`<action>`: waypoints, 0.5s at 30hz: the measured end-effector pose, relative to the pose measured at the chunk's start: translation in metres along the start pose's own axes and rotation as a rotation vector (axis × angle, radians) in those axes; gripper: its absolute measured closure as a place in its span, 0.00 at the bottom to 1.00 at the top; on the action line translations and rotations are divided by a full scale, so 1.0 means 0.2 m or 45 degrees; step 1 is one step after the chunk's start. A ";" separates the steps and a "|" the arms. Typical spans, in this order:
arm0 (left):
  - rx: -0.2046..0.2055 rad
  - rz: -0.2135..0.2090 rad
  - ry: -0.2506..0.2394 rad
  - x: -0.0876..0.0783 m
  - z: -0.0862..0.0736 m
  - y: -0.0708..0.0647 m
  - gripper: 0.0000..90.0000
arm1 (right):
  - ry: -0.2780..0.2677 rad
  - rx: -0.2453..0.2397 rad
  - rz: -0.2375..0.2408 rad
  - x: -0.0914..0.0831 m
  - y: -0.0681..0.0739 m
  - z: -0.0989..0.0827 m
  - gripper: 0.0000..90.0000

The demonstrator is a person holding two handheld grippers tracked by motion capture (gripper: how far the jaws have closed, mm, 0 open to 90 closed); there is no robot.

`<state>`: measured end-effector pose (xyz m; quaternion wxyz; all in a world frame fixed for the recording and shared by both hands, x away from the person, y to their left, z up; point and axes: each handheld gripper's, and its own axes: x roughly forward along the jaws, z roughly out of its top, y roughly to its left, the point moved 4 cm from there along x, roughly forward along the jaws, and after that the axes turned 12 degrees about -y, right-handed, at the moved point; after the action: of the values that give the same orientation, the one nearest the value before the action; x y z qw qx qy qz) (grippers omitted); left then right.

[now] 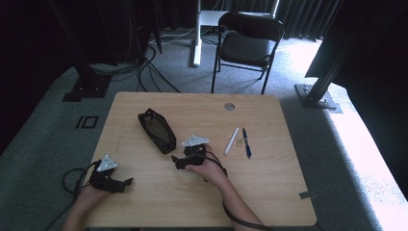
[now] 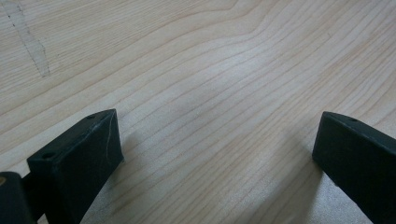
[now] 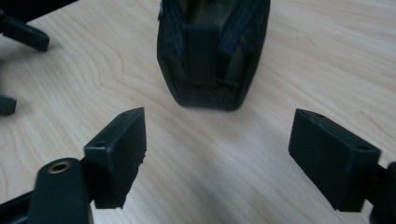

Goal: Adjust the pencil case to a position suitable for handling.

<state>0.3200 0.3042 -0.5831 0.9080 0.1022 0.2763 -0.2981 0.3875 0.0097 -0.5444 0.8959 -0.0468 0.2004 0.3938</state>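
A black mesh pouch (image 1: 157, 131) lies slanted on the wooden table (image 1: 159, 192), left of centre. My right gripper (image 1: 177, 161) sits just to the pouch's near right, pointing at its near end. In the right gripper view the jaws (image 3: 217, 140) stand wide apart with nothing between them, and the pouch (image 3: 212, 51) lies a short way ahead. My left gripper (image 1: 126, 183) rests near the table's front left corner, open over bare wood (image 2: 210, 70), with nothing between its fingers (image 2: 79, 158).
A white pen (image 1: 232, 140) and a blue pen (image 1: 246, 142) lie side by side right of centre, a small tan piece between them. A round grommet (image 1: 229, 106) sits near the far edge. A black chair (image 1: 248, 41) stands beyond the table.
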 end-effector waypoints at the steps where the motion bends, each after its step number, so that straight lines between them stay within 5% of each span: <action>1: 0.000 0.000 0.000 0.00 0.00 0.00 0.02 | 0.000 0.000 0.001 0.01 0.01 0.01 0.22; 10: 0.000 0.000 0.000 0.00 0.00 0.00 0.02 | -0.046 0.009 -0.006 0.07 0.04 0.04 0.29; 13: 0.000 0.000 0.000 0.00 0.00 0.00 0.02 | -0.048 -0.016 0.003 0.09 0.04 0.05 0.47; 15: 0.000 0.000 0.000 0.00 0.00 0.00 0.02 | -0.047 -0.004 0.020 0.11 0.03 0.05 0.47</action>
<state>0.3200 0.3042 -0.5831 0.9079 0.1022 0.2763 -0.2981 0.3998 0.0317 -0.5428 0.8963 -0.0392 0.1835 0.4017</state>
